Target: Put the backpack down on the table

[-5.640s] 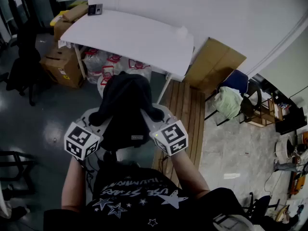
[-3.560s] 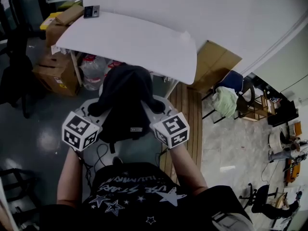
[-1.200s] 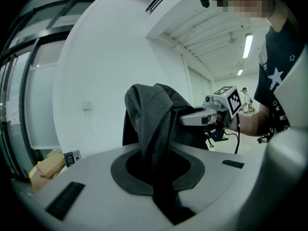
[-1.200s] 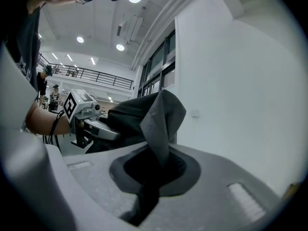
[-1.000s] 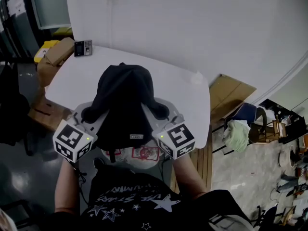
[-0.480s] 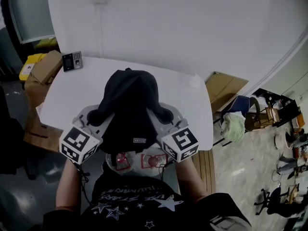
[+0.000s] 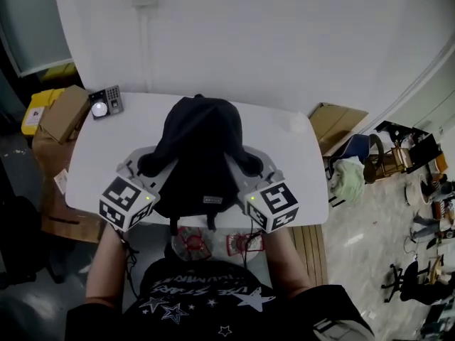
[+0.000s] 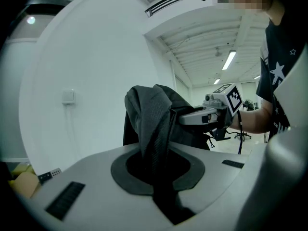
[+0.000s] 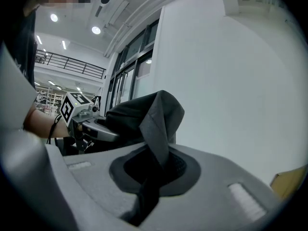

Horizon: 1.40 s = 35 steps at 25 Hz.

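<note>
A black backpack (image 7: 199, 155) hangs between my two grippers over the near part of the white table (image 7: 106, 148). In the head view my left gripper (image 7: 147, 166) holds its left side and my right gripper (image 7: 250, 166) its right side, with the marker cubes nearest the person. The left gripper view shows the left gripper (image 8: 156, 165) shut on a dark shoulder strap (image 8: 155, 129). In the right gripper view, the right gripper (image 9: 153, 166) is shut on the other strap (image 9: 156, 124). The fingertips are hidden by the fabric.
A small keypad device (image 7: 105, 103) lies on the table's far left corner and a small white thing (image 7: 297, 123) at its far right. A cardboard box (image 7: 62, 112) stands left of the table. Flat cardboard (image 7: 334, 125) and a chair with green cloth (image 7: 350, 177) are to the right. A white wall stands behind.
The person and both grippers have carried the backpack forward, from short of the table's near edge to above the tabletop. Both grips on the straps are unchanged.
</note>
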Each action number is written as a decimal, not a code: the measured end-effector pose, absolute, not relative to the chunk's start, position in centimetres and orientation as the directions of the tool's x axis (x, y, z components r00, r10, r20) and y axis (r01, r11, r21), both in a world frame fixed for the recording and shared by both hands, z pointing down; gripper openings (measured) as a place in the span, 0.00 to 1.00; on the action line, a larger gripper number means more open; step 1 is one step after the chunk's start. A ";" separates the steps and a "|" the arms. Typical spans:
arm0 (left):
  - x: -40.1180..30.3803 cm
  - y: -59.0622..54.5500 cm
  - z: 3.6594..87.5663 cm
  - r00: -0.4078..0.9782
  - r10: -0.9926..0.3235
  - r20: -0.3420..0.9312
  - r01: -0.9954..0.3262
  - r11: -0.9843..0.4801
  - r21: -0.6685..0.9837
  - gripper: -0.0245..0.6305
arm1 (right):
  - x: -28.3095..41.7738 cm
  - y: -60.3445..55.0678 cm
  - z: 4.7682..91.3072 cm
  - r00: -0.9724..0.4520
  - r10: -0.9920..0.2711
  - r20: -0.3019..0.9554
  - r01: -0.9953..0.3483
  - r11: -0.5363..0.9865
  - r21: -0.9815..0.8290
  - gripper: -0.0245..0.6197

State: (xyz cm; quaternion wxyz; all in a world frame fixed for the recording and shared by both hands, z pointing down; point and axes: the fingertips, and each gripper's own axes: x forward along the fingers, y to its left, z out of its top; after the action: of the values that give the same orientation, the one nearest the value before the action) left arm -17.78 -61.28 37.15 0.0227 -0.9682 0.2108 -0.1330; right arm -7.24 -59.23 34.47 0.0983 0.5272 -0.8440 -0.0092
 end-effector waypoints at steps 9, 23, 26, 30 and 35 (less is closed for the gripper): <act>-19.0 -67.1 38.2 0.896 -0.363 0.254 -0.358 -0.931 -0.069 0.10 | -8.6 -64.7 35.4 -0.384 -0.906 0.180 -0.901 0.410 0.139 0.07; -18.4 -70.3 40.7 0.926 -0.290 0.240 -0.298 -0.954 -0.002 0.11 | -8.2 -66.9 37.2 -0.310 -0.937 0.162 -0.937 0.330 0.117 0.07; -18.9 -70.3 41.0 0.936 -0.288 0.204 -0.302 -0.953 0.039 0.11 | -8.5 -66.8 37.4 -0.328 -0.932 0.152 -0.931 0.346 0.113 0.07; -18.6 -70.0 40.9 0.937 -0.304 0.170 -0.317 -0.947 0.049 0.11 | -8.2 -66.5 37.4 -0.341 -0.931 0.133 -0.928 0.356 0.113 0.07; -18.6 -69.9 41.3 0.945 -0.292 0.151 -0.306 -0.949 0.080 0.11 | -8.1 -66.2 37.9 -0.359 -0.924 0.129 -0.922 0.373 0.103 0.08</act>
State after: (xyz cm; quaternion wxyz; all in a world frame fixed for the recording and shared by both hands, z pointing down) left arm -18.62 -69.92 41.34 -0.0513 -0.9847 0.1516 -0.0688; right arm -8.13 -66.23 37.87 0.0826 0.5600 -0.8244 -0.0064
